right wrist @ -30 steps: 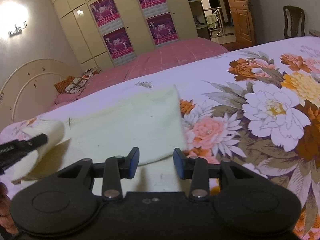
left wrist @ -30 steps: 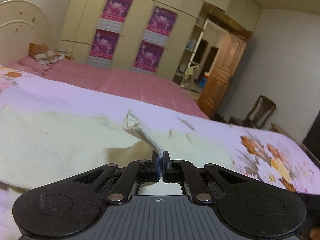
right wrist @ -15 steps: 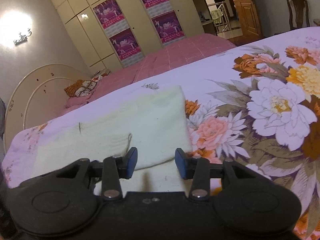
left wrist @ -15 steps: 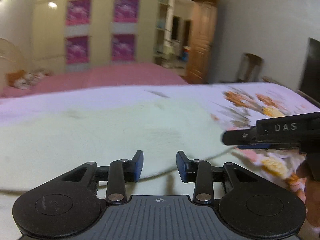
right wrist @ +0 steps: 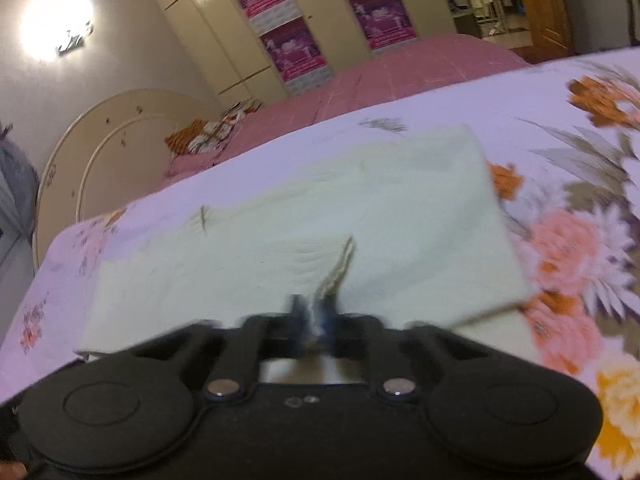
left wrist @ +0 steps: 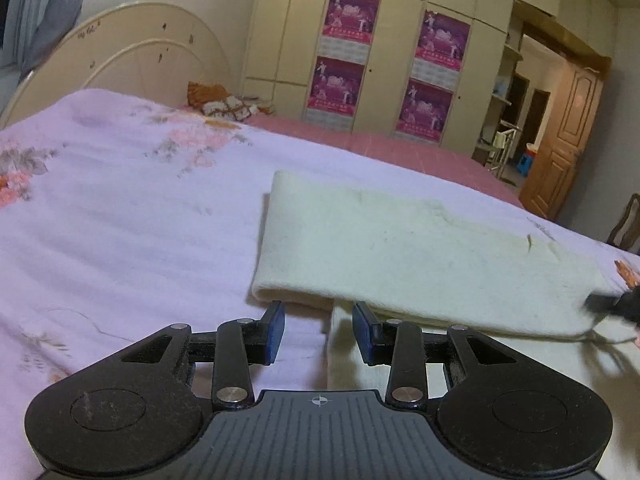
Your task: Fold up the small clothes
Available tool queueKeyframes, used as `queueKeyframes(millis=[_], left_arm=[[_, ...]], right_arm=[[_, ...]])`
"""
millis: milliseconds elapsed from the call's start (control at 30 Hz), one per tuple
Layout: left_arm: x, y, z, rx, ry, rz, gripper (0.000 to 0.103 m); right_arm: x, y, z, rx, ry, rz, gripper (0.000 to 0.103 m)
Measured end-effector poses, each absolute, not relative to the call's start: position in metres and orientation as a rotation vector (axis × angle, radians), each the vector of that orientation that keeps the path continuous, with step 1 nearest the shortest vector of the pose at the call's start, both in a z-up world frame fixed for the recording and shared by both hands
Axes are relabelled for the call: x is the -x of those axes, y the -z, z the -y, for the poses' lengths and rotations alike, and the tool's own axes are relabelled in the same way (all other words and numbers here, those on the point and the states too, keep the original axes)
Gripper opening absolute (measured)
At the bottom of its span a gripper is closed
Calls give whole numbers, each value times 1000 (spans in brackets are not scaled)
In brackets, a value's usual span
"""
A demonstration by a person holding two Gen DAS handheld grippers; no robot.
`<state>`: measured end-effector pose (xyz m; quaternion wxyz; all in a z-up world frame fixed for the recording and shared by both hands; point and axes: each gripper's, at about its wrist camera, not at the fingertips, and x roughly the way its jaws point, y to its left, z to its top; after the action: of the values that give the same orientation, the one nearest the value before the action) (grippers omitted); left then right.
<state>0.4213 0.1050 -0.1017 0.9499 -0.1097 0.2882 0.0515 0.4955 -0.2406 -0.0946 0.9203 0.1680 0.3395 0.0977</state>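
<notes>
A cream-white garment [left wrist: 420, 252] lies folded flat on the floral bedspread [left wrist: 120, 208]. My left gripper [left wrist: 319, 330] is open and empty at the garment's near left corner, its fingers just short of the folded edge. In the right wrist view the garment [right wrist: 320, 216] fills the middle. My right gripper [right wrist: 314, 316] is shut on a pinched ridge of the garment's near edge; the view is blurred by motion. The right gripper's tip [left wrist: 624, 304] shows dark at the left wrist view's right edge, at the garment's right end.
A second bed with a pink cover [left wrist: 380, 144] stands behind, with a cream headboard [left wrist: 132, 64] and a wardrobe with purple posters [left wrist: 384, 68]. A wooden door [left wrist: 564, 136] and a chair [left wrist: 624, 224] are at the right. Large flower prints [right wrist: 572, 240] lie right of the garment.
My left gripper let go of the garment corner, opened, and swung left to the near left corner. My right gripper went from open to shut on the garment's near edge.
</notes>
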Motion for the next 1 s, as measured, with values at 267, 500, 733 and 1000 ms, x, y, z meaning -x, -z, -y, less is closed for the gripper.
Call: queueKeyframes(millis=[267, 500, 733, 1000], left_arm=[[-429, 106, -86, 299, -99, -545, 37], [-442, 111, -82, 294, -94, -586, 37], [-447, 115, -81, 286, -116, -611, 37], [-450, 117, -78, 276, -120, -615, 37]], right_arm=[[-489, 23, 239, -296, -238, -500, 6], [-484, 15, 250, -286, -216, -480, 6], [-482, 26, 279, -306, -139, -489, 6], [-477, 35, 297, -309, -105, -502, 6]])
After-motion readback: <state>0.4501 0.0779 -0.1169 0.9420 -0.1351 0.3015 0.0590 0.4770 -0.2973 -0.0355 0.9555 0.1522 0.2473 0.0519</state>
